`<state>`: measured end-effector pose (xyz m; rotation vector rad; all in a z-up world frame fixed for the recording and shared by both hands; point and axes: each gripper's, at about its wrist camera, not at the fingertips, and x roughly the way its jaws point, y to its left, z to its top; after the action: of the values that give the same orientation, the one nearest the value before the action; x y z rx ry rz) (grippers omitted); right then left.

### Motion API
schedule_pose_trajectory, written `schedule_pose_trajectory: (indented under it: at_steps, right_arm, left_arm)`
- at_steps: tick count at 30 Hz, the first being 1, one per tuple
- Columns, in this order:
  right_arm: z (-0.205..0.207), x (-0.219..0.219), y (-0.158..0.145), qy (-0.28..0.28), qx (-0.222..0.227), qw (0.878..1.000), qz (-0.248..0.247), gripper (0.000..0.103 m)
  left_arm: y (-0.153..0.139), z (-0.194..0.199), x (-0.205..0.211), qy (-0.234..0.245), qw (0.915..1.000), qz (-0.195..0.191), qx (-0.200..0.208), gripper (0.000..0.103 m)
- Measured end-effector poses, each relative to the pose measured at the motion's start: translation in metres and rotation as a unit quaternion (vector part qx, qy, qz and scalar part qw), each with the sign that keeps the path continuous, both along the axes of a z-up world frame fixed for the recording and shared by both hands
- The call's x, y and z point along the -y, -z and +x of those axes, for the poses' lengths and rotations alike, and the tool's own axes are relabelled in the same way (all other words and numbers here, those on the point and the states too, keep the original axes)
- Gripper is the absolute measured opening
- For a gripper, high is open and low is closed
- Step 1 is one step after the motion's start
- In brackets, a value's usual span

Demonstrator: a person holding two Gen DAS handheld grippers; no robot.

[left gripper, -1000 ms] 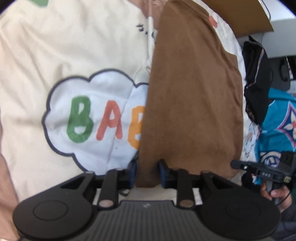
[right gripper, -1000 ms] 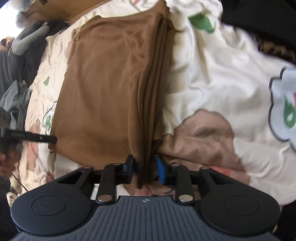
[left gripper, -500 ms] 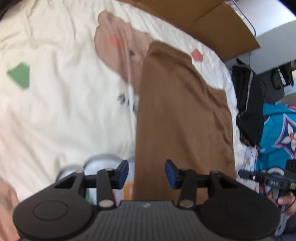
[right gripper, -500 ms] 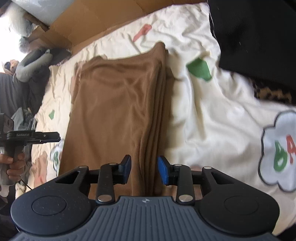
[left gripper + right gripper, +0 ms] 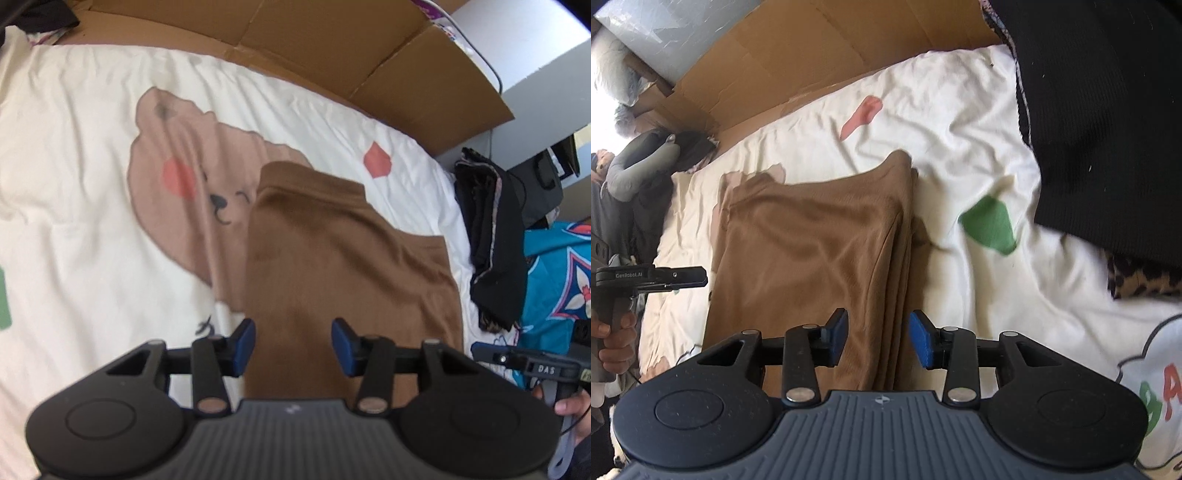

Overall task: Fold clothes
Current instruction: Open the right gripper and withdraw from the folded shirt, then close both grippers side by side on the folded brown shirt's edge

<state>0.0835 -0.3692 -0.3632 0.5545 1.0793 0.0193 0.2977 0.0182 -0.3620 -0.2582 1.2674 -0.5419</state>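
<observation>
A brown garment [image 5: 332,251] lies folded into a long strip on a cream bedsheet [image 5: 85,122] printed with a bear. My left gripper [image 5: 293,343] hovers over the strip's left side. Its jaws are opening and its blue pads press on nothing. In the right wrist view the brown garment [image 5: 812,251] shows its stacked folded edge on the right. My right gripper [image 5: 880,338] hangs over that edge, also opening, with cloth below the pads but not pinched. Each view shows the other gripper side-on, held in a hand [image 5: 613,332].
Flattened cardboard [image 5: 332,48] lines the bed's far edge. A black clothes pile [image 5: 491,236] and teal patterned cloth [image 5: 554,280] lie right of the garment. A black knit garment [image 5: 1108,110] over leopard-print fabric [image 5: 1137,280] covers the other side. A grey neck pillow [image 5: 639,166] lies far left.
Both grippers were shut on the brown garment's near edge. They let go, opened and lifted off it. Both views now look toward the strip's far end.
</observation>
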Motion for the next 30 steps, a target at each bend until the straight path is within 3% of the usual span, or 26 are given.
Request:
schedule_pose_trajectory:
  at_steps: [9,14,17,30]
  right_arm:
    - [0.021,0.010,0.015,0.028,-0.002,1.000,-0.001,0.048]
    - [0.034,0.013,0.025,0.038,0.002,0.999,0.004,0.048]
    - [0.043,0.015,0.032,0.038,0.001,0.999,0.011,0.048]
    - [0.059,0.011,0.047,0.040,-0.006,0.999,0.006,0.048]
  left_arm:
    - [0.016,0.024,0.007,-0.009,0.9999,0.010,0.007,0.050]
    - [0.033,0.039,0.004,-0.023,0.9993,-0.018,-0.025,0.052]
    - [0.038,0.043,0.003,-0.019,0.9995,-0.009,-0.022,0.054]
    - [0.043,0.045,0.006,-0.020,0.9985,-0.041,-0.032,0.055]
